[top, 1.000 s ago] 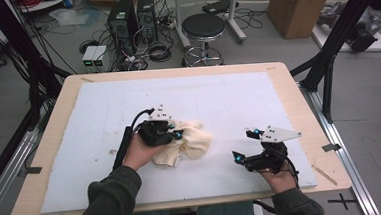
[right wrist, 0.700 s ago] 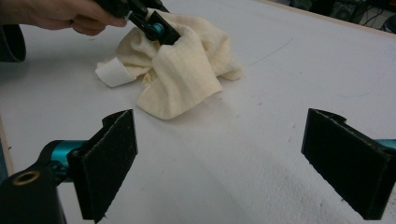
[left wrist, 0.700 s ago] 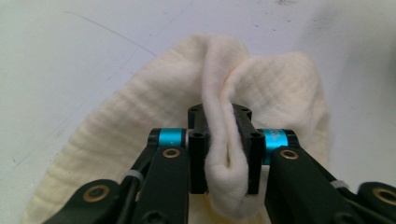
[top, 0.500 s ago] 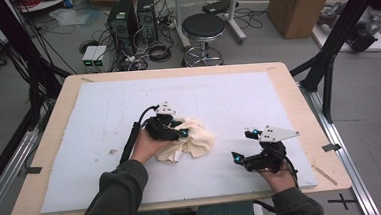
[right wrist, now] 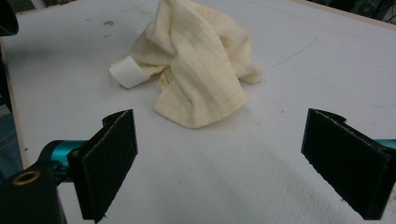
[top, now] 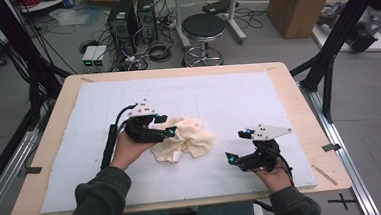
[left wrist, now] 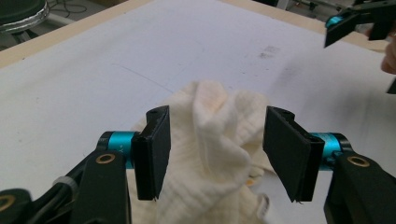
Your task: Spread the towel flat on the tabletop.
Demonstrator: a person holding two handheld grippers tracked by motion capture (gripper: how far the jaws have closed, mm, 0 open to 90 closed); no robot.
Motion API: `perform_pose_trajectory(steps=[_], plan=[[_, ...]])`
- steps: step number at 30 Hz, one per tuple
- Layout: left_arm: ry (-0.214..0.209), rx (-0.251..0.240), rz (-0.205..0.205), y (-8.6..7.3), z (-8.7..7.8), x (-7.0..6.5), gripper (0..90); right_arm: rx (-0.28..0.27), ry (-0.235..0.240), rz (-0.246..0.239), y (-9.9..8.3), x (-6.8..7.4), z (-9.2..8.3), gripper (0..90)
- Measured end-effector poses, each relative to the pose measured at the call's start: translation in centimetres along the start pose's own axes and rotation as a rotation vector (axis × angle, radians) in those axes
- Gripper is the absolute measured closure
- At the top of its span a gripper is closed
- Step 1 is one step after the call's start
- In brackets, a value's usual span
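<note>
Crumpled cream-yellow cotton cloth [top: 184, 143] lying in a loose heap near the middle of the white foam-covered table top [top: 218, 96], with a small white label [right wrist: 127, 73] sticking out at one edge. Left gripper [top: 162, 126] just beside the cloth on its left side, jaws released and just been opening; from the left gripper view, cloth folds [left wrist: 212, 140] between the two black pads [left wrist: 154, 151] but not pressed by them, a gap visible on each side. Right gripper [top: 237, 145] resting low over the table near the front edge, well apart from the cloth, jaws spread wide with nothing between. Black round stool [top: 202, 26] on the floor behind the table.
</note>
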State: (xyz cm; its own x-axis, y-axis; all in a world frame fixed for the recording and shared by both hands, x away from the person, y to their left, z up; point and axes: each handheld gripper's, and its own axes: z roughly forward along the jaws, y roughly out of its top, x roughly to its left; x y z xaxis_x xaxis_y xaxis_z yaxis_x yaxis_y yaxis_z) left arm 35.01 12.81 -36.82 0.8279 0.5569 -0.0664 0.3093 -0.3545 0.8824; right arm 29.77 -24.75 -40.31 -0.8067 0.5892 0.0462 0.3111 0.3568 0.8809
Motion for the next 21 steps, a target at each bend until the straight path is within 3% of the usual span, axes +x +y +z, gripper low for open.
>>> perform_pose_trajectory(steps=[11,12,14,15,17,21], plan=[[0.002,-0.022,-0.011,-3.6,-2.6,-1.7,38.0,0.002,0.051,-0.06,2.0,1.1,1.8,24.5],[0.017,-0.028,-0.02,-4.4,-2.6,-2.1,39.0,0.012,0.074,-0.065,2.4,1.3,2.4,29.8],[0.016,-0.027,-0.023,-4.8,-2.6,-2.2,39.5,0.017,0.082,-0.071,2.6,1.4,2.7,31.5],[0.013,-0.027,-0.03,-5.2,-2.5,-2.3,41.7,0.026,0.111,-0.079,2.9,1.5,3.6,37.6],[0.013,0.002,-0.022,-5.6,-2.0,-2.4,41.9,0.037,0.126,-0.084,3.0,1.6,4.0,39.5],[-0.024,0.031,-0.009,-5.8,-1.1,-2.8,48.2,0.089,0.171,-0.125,3.1,2.3,6.3,49.3]])
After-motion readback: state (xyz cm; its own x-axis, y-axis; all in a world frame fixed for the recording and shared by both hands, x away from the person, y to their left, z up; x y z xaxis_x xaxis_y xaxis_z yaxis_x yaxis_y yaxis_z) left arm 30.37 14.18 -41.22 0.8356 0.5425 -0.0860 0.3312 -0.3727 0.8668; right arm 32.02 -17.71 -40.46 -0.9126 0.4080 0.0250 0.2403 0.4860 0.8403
